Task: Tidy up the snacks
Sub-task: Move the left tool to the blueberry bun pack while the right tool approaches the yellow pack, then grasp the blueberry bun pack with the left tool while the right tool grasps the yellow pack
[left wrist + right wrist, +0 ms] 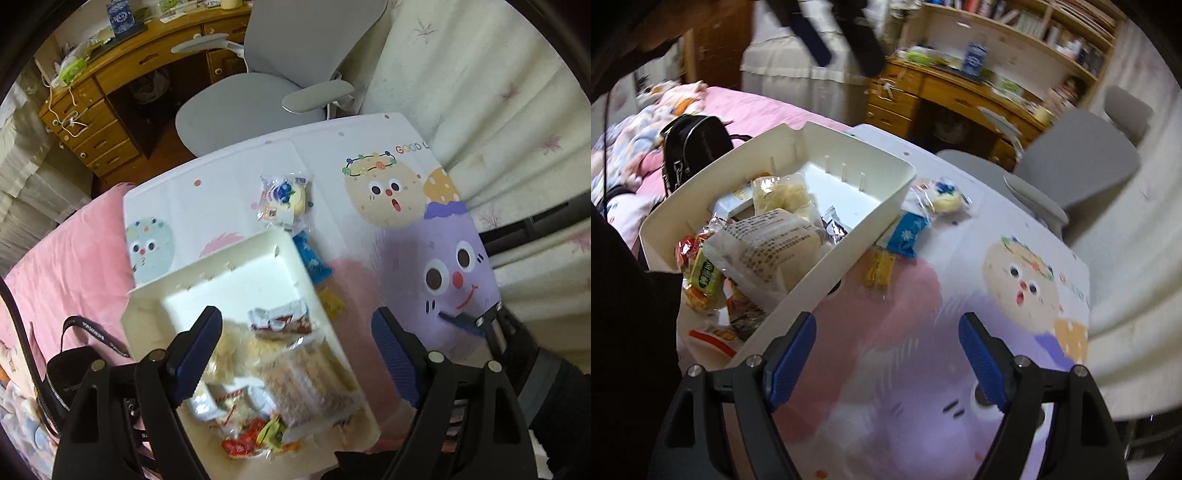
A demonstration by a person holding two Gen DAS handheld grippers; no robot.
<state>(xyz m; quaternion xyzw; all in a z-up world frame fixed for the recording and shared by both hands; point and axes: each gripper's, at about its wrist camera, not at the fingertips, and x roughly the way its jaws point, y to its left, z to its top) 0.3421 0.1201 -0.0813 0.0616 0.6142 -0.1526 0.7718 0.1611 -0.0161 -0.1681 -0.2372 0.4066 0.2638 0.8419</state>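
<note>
A white bin (295,254) (846,258) sits on the cartoon-printed table and holds several wrapped snacks, among them a large pale bread pack (768,243) (310,376). Outside it on the table lie a blueberry cake pack (284,199) (942,195), a blue packet (312,260) (907,234) and a small yellow packet (334,302) (879,271). My left gripper (297,332) is open and empty above the bin's near end. My right gripper (886,343) is open and empty over the table, right of the bin.
A grey office chair (266,92) (1082,155) stands beyond the table, with a wooden desk (122,74) (945,92) behind it. A pink bed with a black bag (694,144) (70,373) lies left of the table. A pale curtain (480,74) hangs at right.
</note>
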